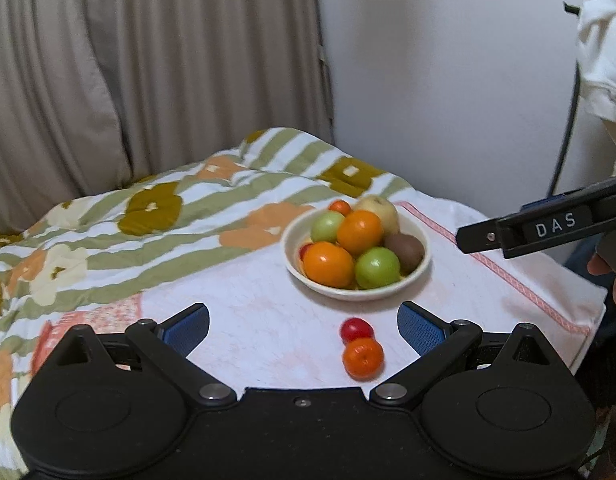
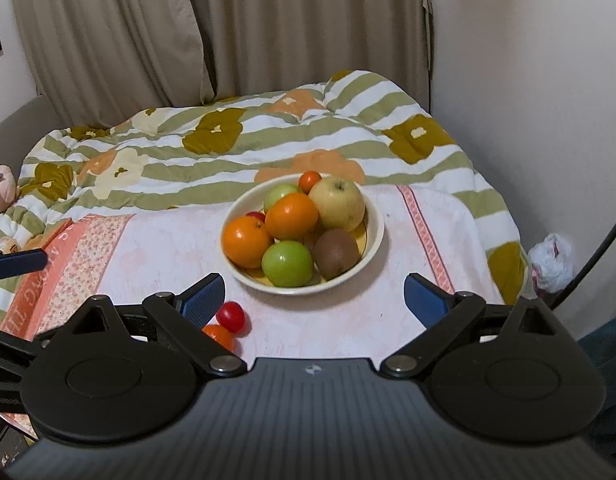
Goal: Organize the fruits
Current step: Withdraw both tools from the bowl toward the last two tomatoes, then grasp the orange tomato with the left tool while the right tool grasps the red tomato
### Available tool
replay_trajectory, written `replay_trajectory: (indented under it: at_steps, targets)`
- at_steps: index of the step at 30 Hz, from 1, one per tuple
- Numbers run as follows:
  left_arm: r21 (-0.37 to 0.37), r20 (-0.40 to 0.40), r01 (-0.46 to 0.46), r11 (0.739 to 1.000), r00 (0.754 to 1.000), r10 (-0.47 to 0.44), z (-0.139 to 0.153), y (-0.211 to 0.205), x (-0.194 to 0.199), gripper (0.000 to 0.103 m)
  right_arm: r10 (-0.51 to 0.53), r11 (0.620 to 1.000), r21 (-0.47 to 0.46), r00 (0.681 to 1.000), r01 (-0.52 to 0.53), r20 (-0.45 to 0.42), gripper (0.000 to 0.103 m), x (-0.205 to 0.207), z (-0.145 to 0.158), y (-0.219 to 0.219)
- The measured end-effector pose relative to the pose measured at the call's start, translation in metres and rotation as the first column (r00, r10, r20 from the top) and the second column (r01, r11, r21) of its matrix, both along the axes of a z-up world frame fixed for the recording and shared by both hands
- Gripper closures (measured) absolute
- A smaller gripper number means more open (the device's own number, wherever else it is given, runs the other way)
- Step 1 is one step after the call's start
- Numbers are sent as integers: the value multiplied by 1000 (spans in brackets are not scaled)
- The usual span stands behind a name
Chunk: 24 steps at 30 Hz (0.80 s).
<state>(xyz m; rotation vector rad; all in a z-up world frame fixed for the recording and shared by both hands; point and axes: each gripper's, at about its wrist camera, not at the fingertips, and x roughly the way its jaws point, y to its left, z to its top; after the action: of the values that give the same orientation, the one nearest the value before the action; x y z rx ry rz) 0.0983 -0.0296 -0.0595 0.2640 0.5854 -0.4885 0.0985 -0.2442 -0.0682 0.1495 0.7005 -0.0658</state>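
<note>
A cream bowl [image 1: 422, 268] [image 2: 374, 236] sits on a pale pink towel [image 1: 247, 304] [image 2: 167, 248], heaped with oranges, green apples, a yellow apple [image 2: 338, 202], a kiwi [image 2: 335, 253] and small tomatoes. In front of the bowl, a red tomato [image 1: 356, 329] [image 2: 231, 316] and a small mandarin [image 1: 363, 358] [image 2: 220, 336] lie on the towel. My left gripper [image 1: 303, 330] is open, hovering just before these two fruits. My right gripper [image 2: 314, 298] is open, facing the bowl, with the two loose fruits by its left finger. One right finger [image 1: 520, 232] shows in the left wrist view.
The towel lies over a bed with a green-striped floral quilt [image 1: 147, 216] [image 2: 267, 140]. Beige curtains [image 2: 187, 32] hang behind it and a white wall [image 1: 448, 80] stands at the right. A white plastic bag [image 2: 552, 262] lies beside the bed.
</note>
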Motion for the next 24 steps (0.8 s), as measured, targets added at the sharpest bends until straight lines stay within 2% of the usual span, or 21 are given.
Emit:
replay_trajectory:
  at_steps: [5, 10, 15, 24]
  targets:
    - [11, -39, 60, 998, 997, -60, -28, -13, 11, 4, -22, 1000, 9, 1000, 22, -17, 0, 5, -23, 2]
    - [35, -88, 112, 993, 990, -109, -57, -30, 26, 11, -34, 999, 17, 999, 35, -35, 0, 12, -42, 0]
    - [46, -143, 146, 988, 980, -138, -78, -42, 38, 28, -44, 999, 22, 998, 46, -53, 0, 20, -56, 0]
    - [64, -208, 169, 984, 966, -153, -101, -53, 55, 40, -38, 999, 27, 997, 40, -73, 0, 30, -69, 5]
